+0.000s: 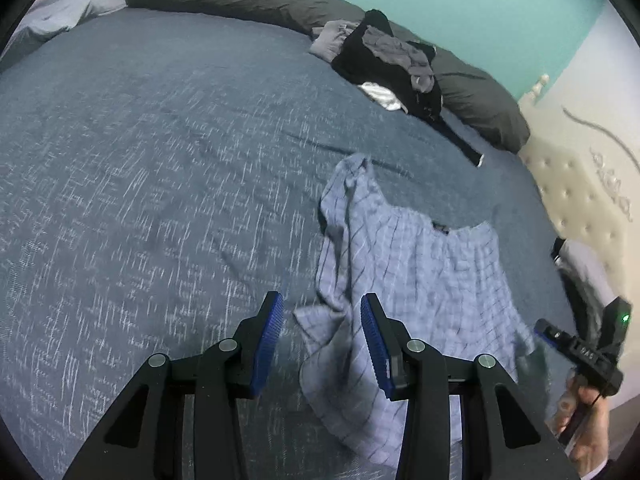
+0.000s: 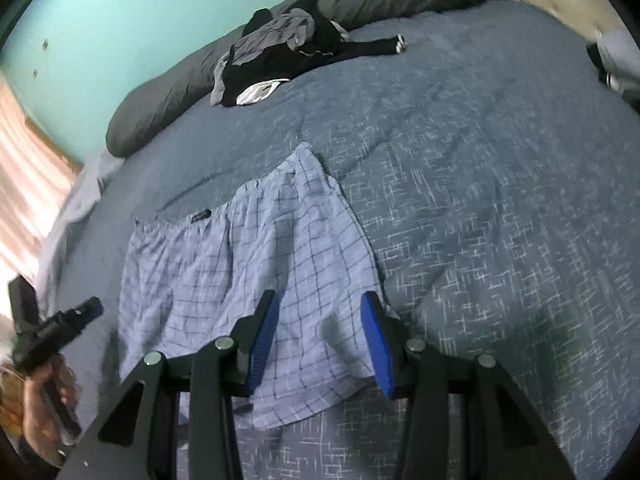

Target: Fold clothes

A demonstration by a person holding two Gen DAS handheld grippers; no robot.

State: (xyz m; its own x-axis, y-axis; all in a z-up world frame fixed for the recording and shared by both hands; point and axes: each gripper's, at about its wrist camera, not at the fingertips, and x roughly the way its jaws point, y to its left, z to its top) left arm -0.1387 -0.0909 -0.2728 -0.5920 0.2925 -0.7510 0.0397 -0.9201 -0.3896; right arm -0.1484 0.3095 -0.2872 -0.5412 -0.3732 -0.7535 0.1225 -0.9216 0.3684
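Left gripper (image 1: 321,312) open over the shorts (image 1: 420,272) (nothing clamped). Right gripper (image 2: 320,312) open too. Shorts lie on the bed (image 1: 140,160).

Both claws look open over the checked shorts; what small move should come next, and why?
Probably bring the left claw onto the rumpled leg of the checked shorts and pull it flat: that side is bunched, while the side under the right claw lies smooth, and neither claw holds cloth.

both grippers look the same tbh: the left gripper (image 1: 322,344) and right gripper (image 2: 320,344) are black plastic linkage arms, round silver screws at the joints, ribbed blue pads (image 1: 267,344) inside each finger
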